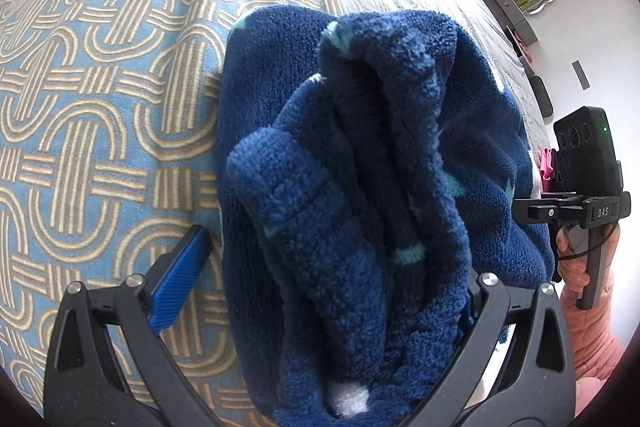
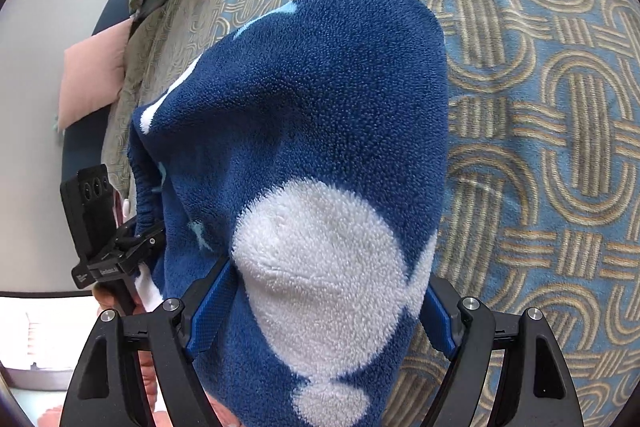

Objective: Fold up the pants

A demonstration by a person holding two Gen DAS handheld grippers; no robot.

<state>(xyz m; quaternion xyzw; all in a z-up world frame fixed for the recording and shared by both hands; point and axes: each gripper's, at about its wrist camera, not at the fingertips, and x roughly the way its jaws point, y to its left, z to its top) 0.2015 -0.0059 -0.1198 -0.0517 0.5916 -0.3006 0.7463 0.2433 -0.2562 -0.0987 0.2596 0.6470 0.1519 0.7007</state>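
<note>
Fleece pants [image 2: 320,115] between wide jaws

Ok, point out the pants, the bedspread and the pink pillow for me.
pants [image 2: 320,99]: right wrist view, plain blue fleece above the white spot.
bedspread [image 1: 100,75]: left wrist view, bare patterned cloth left of the pants.
pink pillow [image 2: 92,75]: right wrist view, its face at the left edge.

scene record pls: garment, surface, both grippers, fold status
garment: blue fleece pants with white dots, bunched
surface: bed cover, blue with tan loop pattern
left gripper: fabric heaped between the fingers, left pad bare; grip unclear
right gripper: fingers wide, fabric between them; grip unclear
fold status: not finished, cloth still lifted and rumpled
</note>
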